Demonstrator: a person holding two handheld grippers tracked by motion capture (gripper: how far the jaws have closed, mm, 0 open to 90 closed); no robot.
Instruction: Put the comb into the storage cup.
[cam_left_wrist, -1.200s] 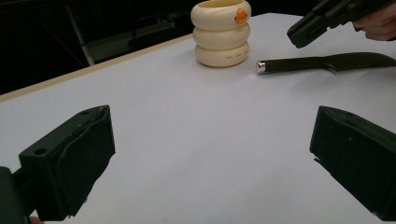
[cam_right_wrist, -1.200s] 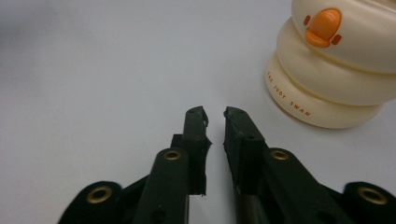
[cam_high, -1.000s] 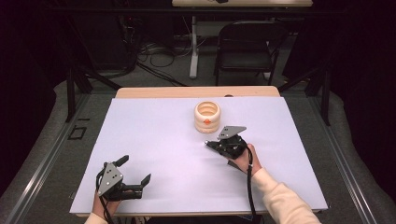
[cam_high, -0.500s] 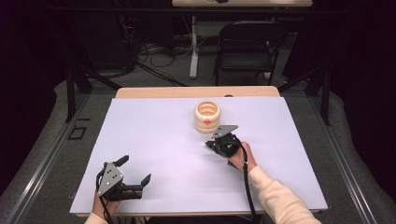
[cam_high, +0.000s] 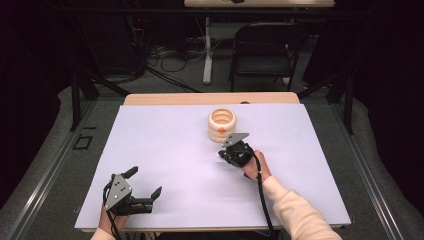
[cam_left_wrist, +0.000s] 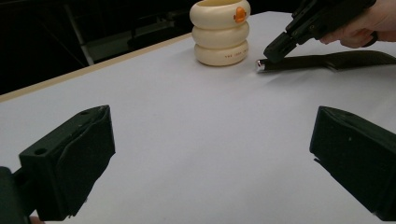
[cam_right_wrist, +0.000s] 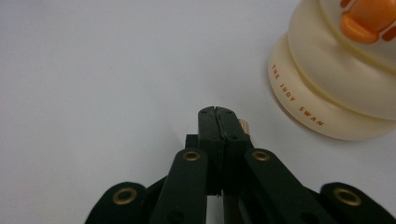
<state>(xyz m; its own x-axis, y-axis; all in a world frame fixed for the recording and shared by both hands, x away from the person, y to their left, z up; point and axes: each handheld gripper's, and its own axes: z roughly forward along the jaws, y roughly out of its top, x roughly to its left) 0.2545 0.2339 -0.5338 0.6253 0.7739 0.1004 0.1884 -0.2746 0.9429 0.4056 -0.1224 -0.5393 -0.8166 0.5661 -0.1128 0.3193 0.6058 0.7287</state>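
Two grippers are seen on the white table (cam_high: 165, 150): the right gripper (cam_high: 223, 153), clenched on nothing, just beside the cream ring stack (cam_high: 222, 125) at the far middle, the left gripper (cam_high: 145, 187) released, well apart.

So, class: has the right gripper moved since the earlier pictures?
Yes, slightly. In the high view the right gripper has crept up the table toward the cream stacked cup.

— What's that cream thing (cam_high: 222, 124) on the counter?
— A stack of three rounded rings, upright, open at the top, with an orange knob on the top ring's side.
— Any markings?
— Orange lettering round the bottom ring.
— Where does it stand?
— Toward the far edge, slightly right of centre.
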